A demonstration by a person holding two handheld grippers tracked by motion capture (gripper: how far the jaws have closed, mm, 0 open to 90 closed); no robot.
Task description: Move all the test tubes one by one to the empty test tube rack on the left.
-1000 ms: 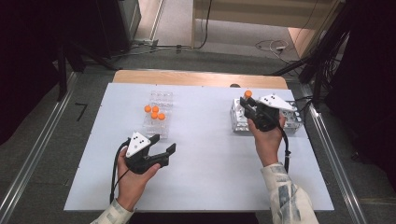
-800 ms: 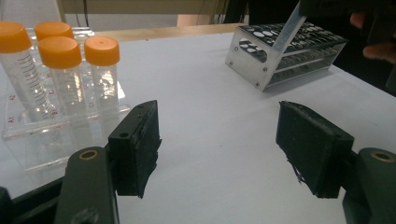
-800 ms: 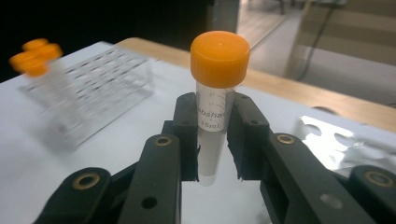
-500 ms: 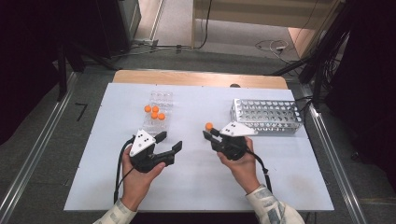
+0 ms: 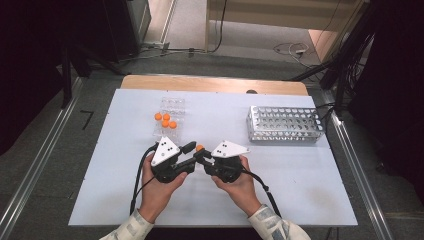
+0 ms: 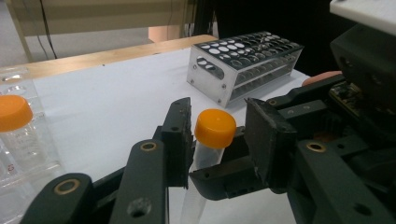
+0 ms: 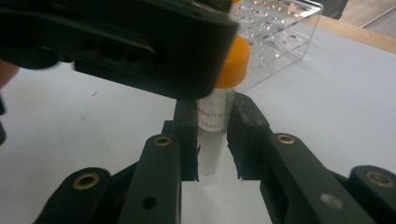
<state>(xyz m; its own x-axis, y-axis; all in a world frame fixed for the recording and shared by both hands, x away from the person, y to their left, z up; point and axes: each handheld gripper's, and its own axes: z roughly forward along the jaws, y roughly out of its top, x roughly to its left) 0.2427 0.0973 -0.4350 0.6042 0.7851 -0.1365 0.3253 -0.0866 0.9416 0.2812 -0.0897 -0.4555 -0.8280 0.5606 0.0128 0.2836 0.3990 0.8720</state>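
Setting: a white tabletop [image 5: 300, 195] seen from above, with a person's two forearms coming in from the near edge, a gripper in each hand.
Right gripper [image 5: 203, 156]: held near the middle of the tabletop, its jaws clamped on a clear tube with an orange cap [image 7: 215, 116]. In the right gripper view the tube stands upright between the two black jaws, which press on its clear body below the cap.
Left gripper [image 5: 192, 155]: just beside the right gripper, tips meeting it at the tube. Its jaws have just been closing, and the capped end of the tube sits between them. In the left gripper view the orange cap [image 6: 215, 128] has a small gap to each jaw, so the jaws are narrow but not pressing on it.
Tube position: raised above the tabletop between the two grippers, near the front middle, well apart from both racks.
Clear rack [image 5: 172, 106]: on the left rear part of the tabletop, holding three more orange-capped tubes [image 5: 165, 120].
Metal rack [image 5: 284, 124]: on the right rear part of the tabletop, a silver block with rows of round holes.
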